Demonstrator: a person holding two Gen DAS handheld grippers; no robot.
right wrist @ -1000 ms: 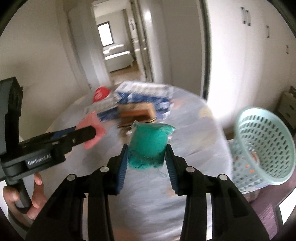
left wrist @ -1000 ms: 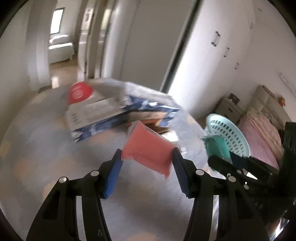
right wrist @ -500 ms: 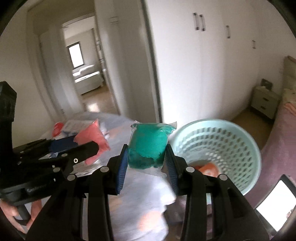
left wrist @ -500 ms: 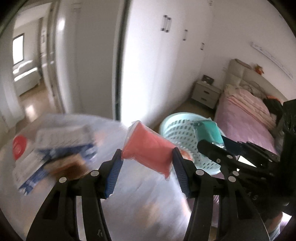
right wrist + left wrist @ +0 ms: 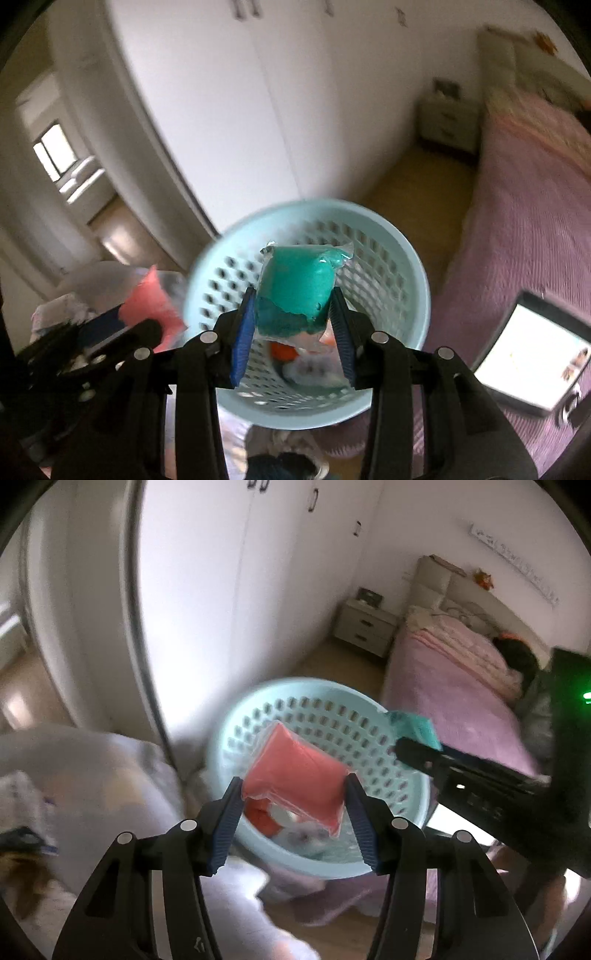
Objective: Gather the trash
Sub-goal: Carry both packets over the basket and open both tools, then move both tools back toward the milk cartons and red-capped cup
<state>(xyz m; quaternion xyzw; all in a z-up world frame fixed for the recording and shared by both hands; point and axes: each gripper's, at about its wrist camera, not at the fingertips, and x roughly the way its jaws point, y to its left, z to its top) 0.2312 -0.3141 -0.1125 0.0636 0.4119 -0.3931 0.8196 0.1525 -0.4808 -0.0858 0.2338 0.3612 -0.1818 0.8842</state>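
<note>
My left gripper (image 5: 293, 806) is shut on a red packet (image 5: 295, 781) and holds it above the open mouth of a pale blue perforated basket (image 5: 369, 738). My right gripper (image 5: 293, 328) is shut on a teal packet (image 5: 295, 291) and holds it above the same basket (image 5: 402, 266). The basket holds some trash, red and white pieces (image 5: 284, 350). The teal packet (image 5: 415, 729) and right gripper show at the right of the left wrist view. The red packet (image 5: 151, 302) shows at the left of the right wrist view.
A table with a pale cloth (image 5: 92, 768) lies to the left of the basket. A bed with a pink cover (image 5: 461, 686) is to the right. White wardrobe doors (image 5: 258, 110) and a nightstand (image 5: 364, 626) stand behind. A lit tablet (image 5: 528, 354) lies on the bed.
Both grippers swung right from over the table to above the basket, each still holding its packet. The basket now sits directly under both packets.
</note>
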